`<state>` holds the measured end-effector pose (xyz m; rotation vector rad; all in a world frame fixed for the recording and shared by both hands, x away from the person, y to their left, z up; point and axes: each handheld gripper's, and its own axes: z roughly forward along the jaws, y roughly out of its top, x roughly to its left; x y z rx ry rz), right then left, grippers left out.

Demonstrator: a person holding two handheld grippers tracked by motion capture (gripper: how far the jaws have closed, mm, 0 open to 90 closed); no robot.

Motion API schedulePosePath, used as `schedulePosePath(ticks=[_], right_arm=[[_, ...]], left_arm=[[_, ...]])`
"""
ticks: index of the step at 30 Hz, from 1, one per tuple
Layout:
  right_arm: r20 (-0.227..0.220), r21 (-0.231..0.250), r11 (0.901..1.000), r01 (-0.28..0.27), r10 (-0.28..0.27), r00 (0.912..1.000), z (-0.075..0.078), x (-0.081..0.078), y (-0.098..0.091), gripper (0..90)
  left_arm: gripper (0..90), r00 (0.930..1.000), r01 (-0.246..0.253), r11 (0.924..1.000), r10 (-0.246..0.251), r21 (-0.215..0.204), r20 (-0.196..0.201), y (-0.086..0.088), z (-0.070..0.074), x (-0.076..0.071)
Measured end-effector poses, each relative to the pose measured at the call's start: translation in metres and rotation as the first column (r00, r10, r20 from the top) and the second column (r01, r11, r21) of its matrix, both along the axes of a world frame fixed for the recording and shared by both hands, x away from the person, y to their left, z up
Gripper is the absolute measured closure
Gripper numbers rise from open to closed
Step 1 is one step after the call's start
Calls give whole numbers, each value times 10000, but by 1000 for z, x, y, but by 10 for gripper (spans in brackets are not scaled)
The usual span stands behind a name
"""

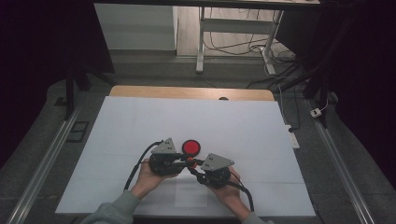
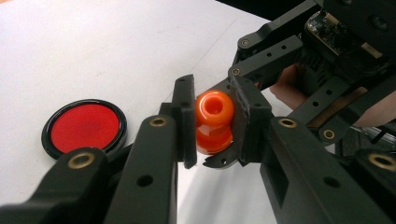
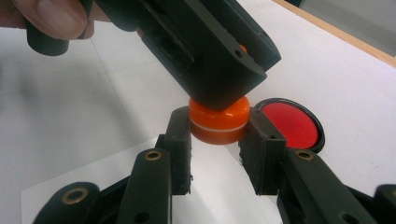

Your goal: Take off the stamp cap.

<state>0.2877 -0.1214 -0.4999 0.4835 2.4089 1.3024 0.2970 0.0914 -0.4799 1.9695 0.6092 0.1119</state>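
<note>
A small glossy orange piece (image 2: 214,122) sits pinched between the two grippers, held above the white table cover (image 1: 140,126) near its front middle. In the left gripper view it looks like two rounded orange rings stacked one on the other, the nearer one with a round hole in its end that faces the camera; the plastic is shiny and catches the light. In the right gripper view the same piece (image 3: 217,122) reads as a squat, rounded orange cylinder with a thin pale line running around its middle, like a seam between two halves.

The left gripper (image 2: 212,126) has its black jaws closed on the piece, one pad pressed flat to each side. The right gripper (image 3: 218,140) clamps the lower half of it from both sides, while the left gripper's jaw tips cover its top. In the high view the two grippers (image 1: 164,158) (image 1: 215,168) meet nose to nose, each held in one hand, with the orange piece (image 1: 190,163) a small dot between them.

A flat round red disc with a black rim (image 1: 191,147) lies on the cover just beyond the grippers, apart from the orange piece.
</note>
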Motion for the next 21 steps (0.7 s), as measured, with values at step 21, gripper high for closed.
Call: schedulePosePath(ticks=[21], right_arm=[[177, -59, 9999, -117, 118, 9998, 0, -1, 0, 648]], left_arm=[[730, 10000, 26, 10000, -26, -68, -55, 1, 0, -1]])
